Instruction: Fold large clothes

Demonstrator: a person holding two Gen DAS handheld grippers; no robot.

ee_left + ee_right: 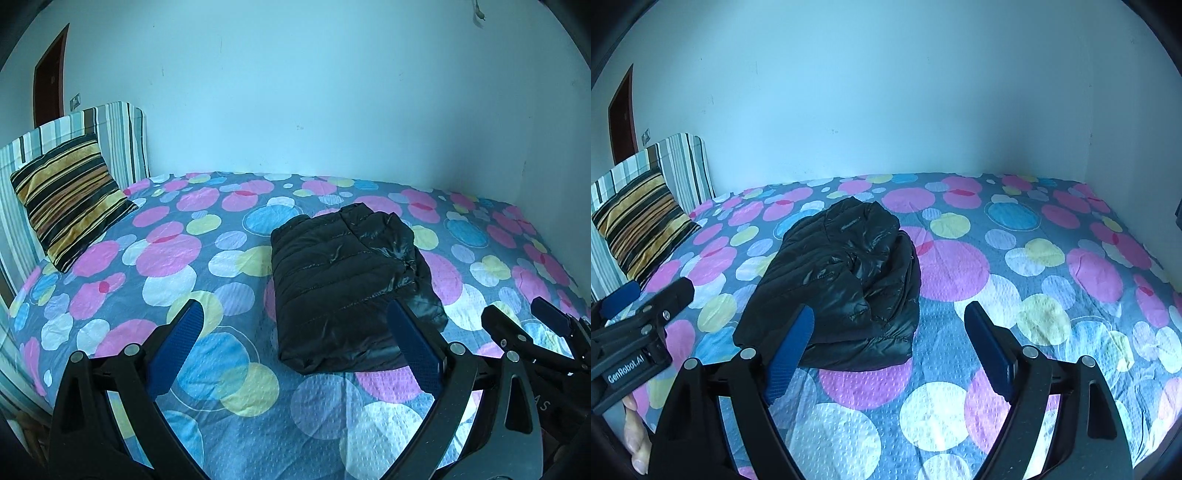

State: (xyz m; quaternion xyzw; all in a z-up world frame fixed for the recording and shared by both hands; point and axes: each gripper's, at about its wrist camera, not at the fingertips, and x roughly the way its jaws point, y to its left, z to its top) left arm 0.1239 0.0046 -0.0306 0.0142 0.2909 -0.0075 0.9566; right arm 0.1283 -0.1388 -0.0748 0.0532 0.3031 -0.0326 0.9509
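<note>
A black puffer jacket [332, 280] lies folded into a compact bundle on the bed, with its smooth quilted side toward the left wrist view. Seen from the right wrist, the jacket [842, 280] shows a rumpled, glossy fold on its right half. My left gripper [295, 314] hangs open above the sheet just short of the jacket's near edge, nothing between its blue pads. My right gripper [890, 315] is also open and empty, its left pad in front of the jacket's near right corner. Each gripper shows in the other's view: the right gripper [521, 314], the left gripper [652, 291].
The bed has a grey sheet [184, 240] printed with pink, blue, yellow and white circles. A striped cushion [70, 199] leans on a striped headboard [122, 140] at the left. White walls close the far side and right corner. A dark door [50, 77] stands far left.
</note>
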